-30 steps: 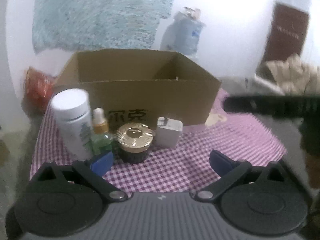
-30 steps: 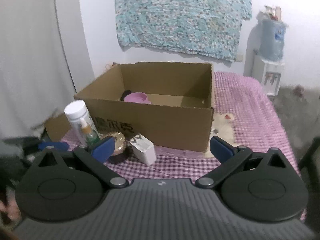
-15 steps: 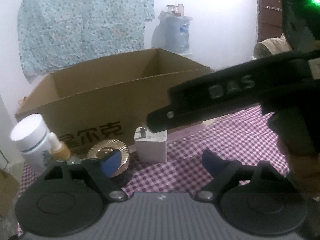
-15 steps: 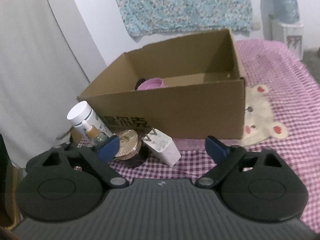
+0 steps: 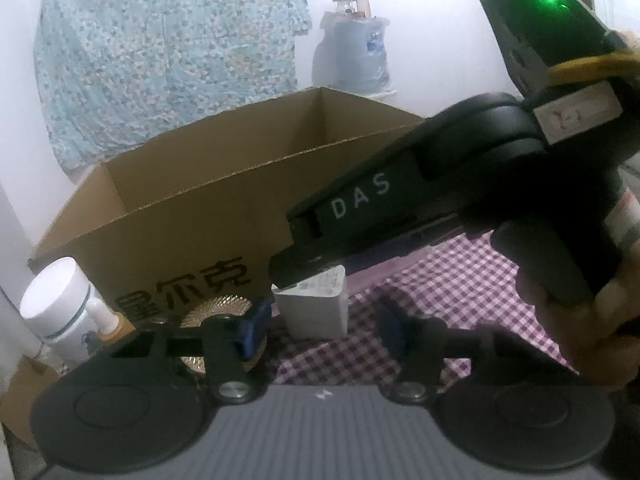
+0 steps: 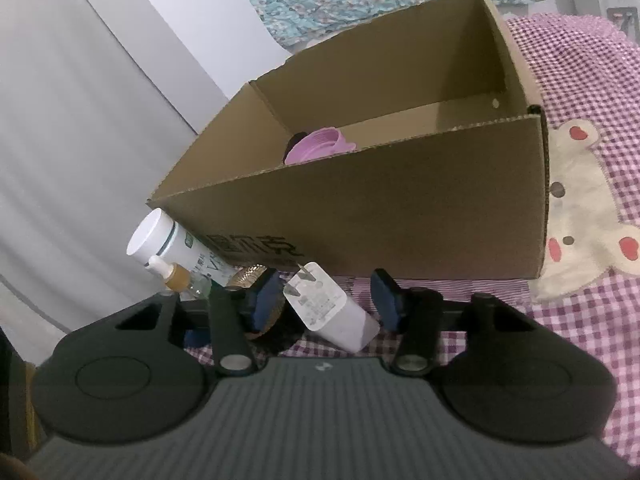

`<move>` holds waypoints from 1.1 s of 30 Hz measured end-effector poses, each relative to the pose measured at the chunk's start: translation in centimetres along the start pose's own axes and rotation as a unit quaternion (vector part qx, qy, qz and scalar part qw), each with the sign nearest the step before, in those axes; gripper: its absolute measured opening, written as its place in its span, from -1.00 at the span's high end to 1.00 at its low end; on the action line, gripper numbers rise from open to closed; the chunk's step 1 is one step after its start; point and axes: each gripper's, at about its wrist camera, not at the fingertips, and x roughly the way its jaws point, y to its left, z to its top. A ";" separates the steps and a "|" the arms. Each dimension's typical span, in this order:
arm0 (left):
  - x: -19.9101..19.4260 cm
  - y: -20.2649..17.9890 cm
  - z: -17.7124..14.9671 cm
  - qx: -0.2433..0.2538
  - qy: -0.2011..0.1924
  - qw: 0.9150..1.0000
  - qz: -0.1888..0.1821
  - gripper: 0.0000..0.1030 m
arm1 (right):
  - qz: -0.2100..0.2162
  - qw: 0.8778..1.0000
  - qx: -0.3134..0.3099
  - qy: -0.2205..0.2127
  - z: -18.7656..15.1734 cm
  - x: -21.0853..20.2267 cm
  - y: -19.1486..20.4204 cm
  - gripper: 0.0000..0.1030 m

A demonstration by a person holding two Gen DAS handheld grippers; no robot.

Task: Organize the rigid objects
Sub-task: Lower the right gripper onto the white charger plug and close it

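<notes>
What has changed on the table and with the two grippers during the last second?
Both grippers came closer to the white charger. The right gripper now has its open fingers on either side of it, not yet closed. It has also come across the left camera's view. The left gripper is open. The box, white bottle, dropper bottle, gold-lidded jar and pink item did not move.
</notes>
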 end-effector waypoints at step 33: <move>0.0 -0.6 -0.2 -0.083 0.056 0.995 -0.009 0.43 | 0.034 0.991 0.122 0.047 -2.4 -2.0 -1.8 0.18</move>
